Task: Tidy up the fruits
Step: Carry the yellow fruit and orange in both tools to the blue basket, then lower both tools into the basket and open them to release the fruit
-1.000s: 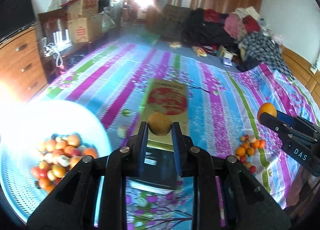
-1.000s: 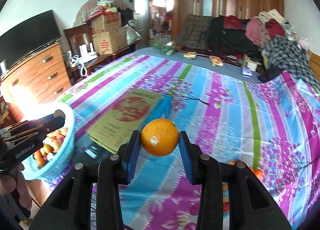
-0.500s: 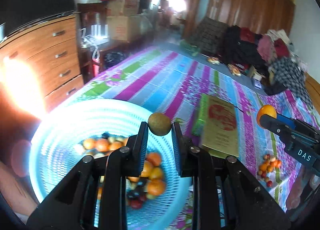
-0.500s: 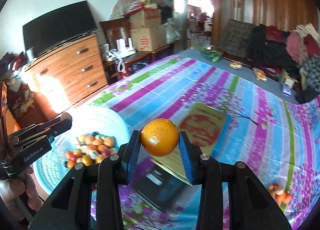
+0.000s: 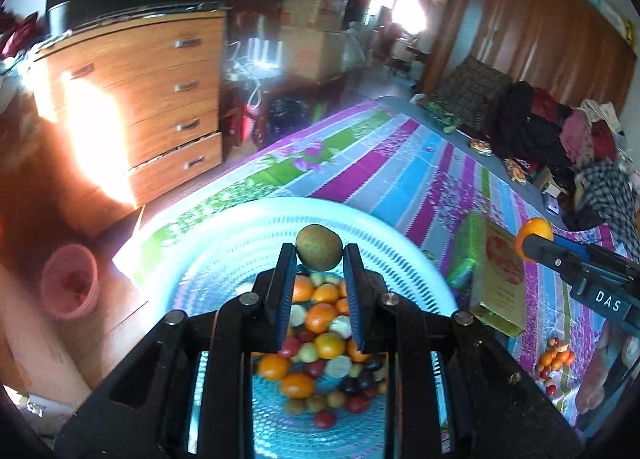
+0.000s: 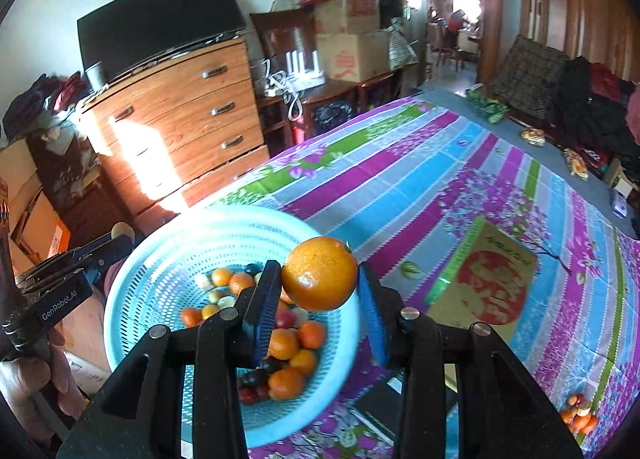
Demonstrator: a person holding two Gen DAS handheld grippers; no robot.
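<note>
My left gripper is shut on a small brown-green round fruit and holds it above the light blue basket, which holds several oranges and small red and pale fruits. My right gripper is shut on an orange and holds it over the basket's right side. The right gripper also shows in the left wrist view, to the right. The left gripper shows at the left of the right wrist view.
The basket sits at the corner of a bed with a striped floral sheet. A flat yellow and red box lies on it. A small heap of fruits lies on the sheet at right. A wooden dresser and a pink bin stand at left.
Both grippers have swung left with their fruits. They now hang over the blue basket, which has moved to the centre of both views.
</note>
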